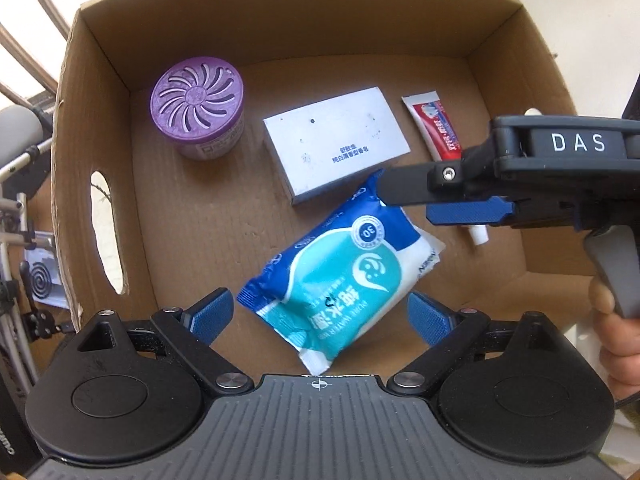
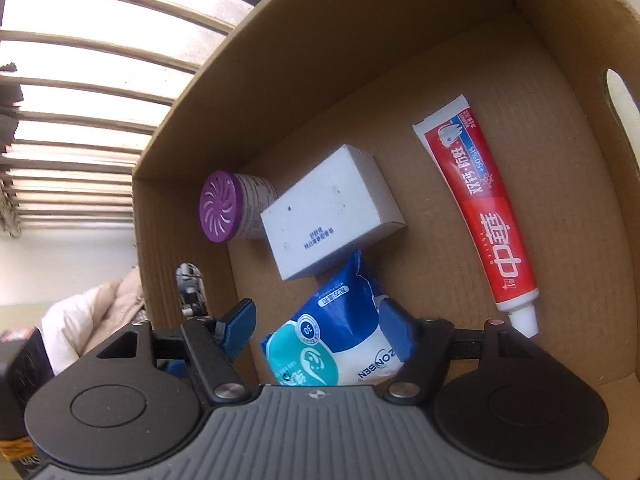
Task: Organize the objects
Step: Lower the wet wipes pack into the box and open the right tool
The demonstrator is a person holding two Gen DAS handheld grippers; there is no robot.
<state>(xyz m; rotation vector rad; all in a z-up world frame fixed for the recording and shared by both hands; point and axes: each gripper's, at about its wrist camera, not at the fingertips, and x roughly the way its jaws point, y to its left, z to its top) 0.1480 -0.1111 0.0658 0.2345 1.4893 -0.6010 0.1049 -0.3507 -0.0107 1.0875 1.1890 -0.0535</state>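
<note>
Left wrist view looks down into a cardboard box [image 1: 100, 92] where the wet-wipes pack [image 1: 340, 276] lies diagonally on the floor near the front, one blue corner tucked against the white soap box [image 1: 336, 144] just behind it. Both grippers hover over this pack with their jaws spread and nothing between them: the left gripper [image 1: 320, 316] straddles the pack's near end, while the right gripper [image 1: 408, 204], reaching in from the right side, has its fingertips over the far blue corner. From the right wrist view, the right gripper [image 2: 320, 324] frames the pack [image 2: 336, 344] between its blue pads [image 2: 240, 324], which stand clear of the wrapper on either side. The pack looks as though it has just been set down or is about to be shifted; I cannot tell which. If it needs straightening, the soft wrapper will crumple rather than slide, so a pinch across its short width, low and near the middle, should give better control than grabbing a sealed edge. Squaring it parallel to the soap box would tidy the row. Further out, a purple air freshener [image 1: 198, 114] stands upright by the left wall, well apart from the pack, and a red-and-white toothpaste tube [image 2: 484, 216] lies flat along the right side, cap towards the front.
</note>
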